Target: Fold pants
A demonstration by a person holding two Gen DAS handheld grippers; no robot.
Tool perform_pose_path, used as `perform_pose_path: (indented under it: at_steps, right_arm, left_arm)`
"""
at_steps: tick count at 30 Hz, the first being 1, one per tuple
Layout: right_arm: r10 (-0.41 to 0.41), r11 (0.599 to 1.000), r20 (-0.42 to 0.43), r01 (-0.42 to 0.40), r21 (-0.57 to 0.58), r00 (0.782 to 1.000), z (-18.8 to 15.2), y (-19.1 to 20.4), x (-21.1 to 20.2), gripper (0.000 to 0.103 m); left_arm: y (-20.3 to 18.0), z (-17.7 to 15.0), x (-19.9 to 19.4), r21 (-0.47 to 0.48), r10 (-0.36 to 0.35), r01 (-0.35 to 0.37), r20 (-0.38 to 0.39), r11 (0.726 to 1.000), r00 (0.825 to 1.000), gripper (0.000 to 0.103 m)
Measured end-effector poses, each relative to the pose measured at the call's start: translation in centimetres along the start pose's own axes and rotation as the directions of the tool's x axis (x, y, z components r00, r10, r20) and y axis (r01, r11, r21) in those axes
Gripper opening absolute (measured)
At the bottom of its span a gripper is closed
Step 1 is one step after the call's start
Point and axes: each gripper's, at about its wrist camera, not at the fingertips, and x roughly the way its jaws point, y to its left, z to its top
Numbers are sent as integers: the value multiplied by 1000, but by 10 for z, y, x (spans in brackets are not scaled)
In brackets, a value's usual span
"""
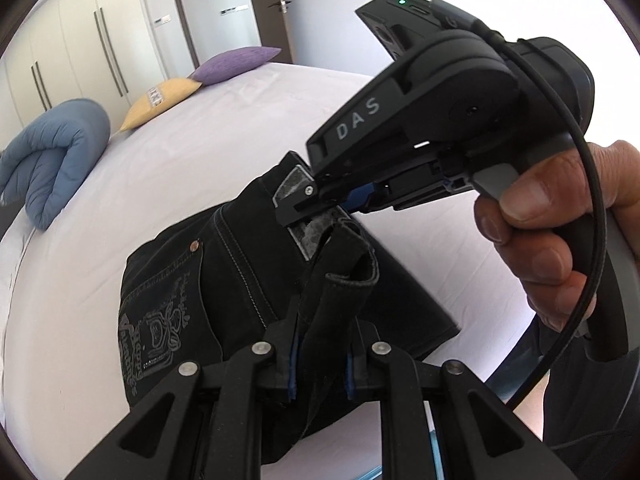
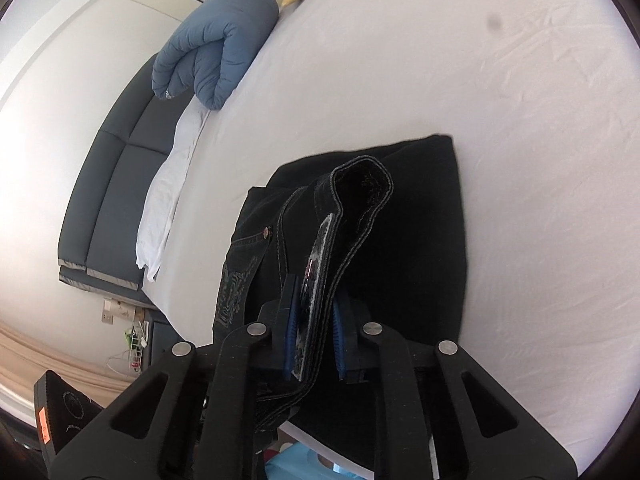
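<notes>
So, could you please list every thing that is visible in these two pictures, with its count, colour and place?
black denim pants: one, black with pale stitching, on the bed, waistband lifted by both grippers
white bed sheet: one, white, under the pants
rolled blue quilted duvet: one, blue, at the bed's edge
yellow cushion: one, yellow, beyond the duvet
purple cushion: one, purple, beside the yellow one
cream wardrobe doors: several, cream, behind the bed
dark grey padded headboard: one, grey, beside the bed
left gripper: one, black, fingers shut on the waistband
right gripper: one, black, fingers shut on the waistband
hand: one, on the right gripper's handle
</notes>
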Motion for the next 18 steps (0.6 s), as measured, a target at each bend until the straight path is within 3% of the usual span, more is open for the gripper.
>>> perform_pose_path:
  at_steps: [7, 13, 15, 17, 18]
  right_arm:
    - [4, 999, 20, -5, 43, 1000, 13, -24, -13, 12]
    - [-31, 997, 2, 30, 75, 1000, 11, -61, 2, 12]
    - [8, 995, 27, -11, 101, 1000, 5, -73, 2, 12]
    - [14, 996, 45, -18, 85, 999, 1, -76, 0, 12]
    - [24, 995, 48, -28, 92, 999, -1, -80, -2, 16]
  left_arm:
    - [-17, 4, 18, 51, -6, 7, -26, 999, 1000, 17]
    - [-27, -8, 43, 71, -28, 33, -68, 997, 997, 28]
    - [-22, -9, 39, 45, -51, 54, -63, 998, 997, 34]
    - [-13, -15, 27, 1, -88, 88, -62, 996, 994, 57]
    - [-5, -18, 17, -29, -107, 105, -51, 994, 993, 61]
